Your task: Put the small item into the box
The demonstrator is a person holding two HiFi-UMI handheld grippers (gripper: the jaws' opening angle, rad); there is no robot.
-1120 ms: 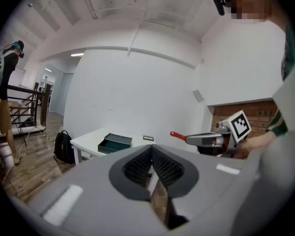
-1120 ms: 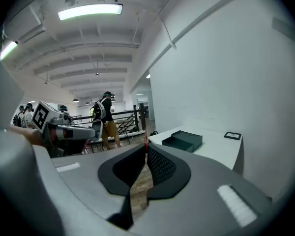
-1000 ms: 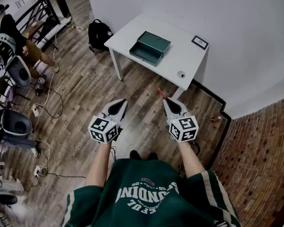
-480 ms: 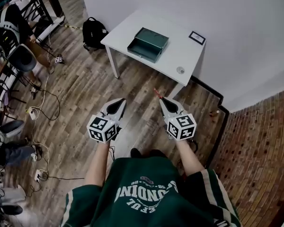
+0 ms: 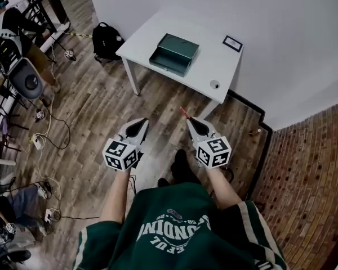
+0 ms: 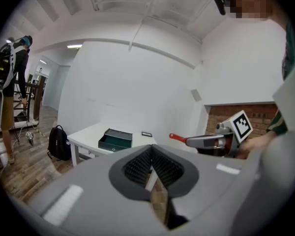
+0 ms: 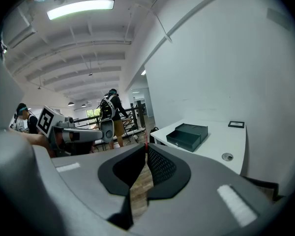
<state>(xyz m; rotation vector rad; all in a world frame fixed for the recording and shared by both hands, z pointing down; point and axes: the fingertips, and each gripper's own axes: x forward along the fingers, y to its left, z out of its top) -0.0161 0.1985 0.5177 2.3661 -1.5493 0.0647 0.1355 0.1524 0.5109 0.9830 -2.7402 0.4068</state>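
An open dark green box [image 5: 174, 53] [image 6: 114, 139] [image 7: 189, 133] lies on a white table [image 5: 214, 66] well ahead of both grippers. My left gripper [image 5: 142, 120] [image 6: 151, 147] hangs over the wooden floor with its jaws together and nothing between them. To its right, level with it, my right gripper [image 5: 188, 120] [image 7: 145, 149] is shut on a thin small red item [image 5: 183, 112] [image 6: 176, 137] that sticks out past its tips. A small round grey object [image 5: 214, 84] [image 7: 227, 157] sits near the table's front right corner.
A small black frame [image 5: 232, 43] lies at the table's far right. A black backpack [image 5: 107, 40] leans by the table's left leg. Cables and chairs [image 5: 22, 77] crowd the floor at the left, with a person [image 5: 8, 21] there. White walls and a brick floor strip [image 5: 304, 167] bound the right.
The table and box have slid slightly left and up in the head view. A dark shoe has stepped forward between the grippers. Both grippers keep their pose.
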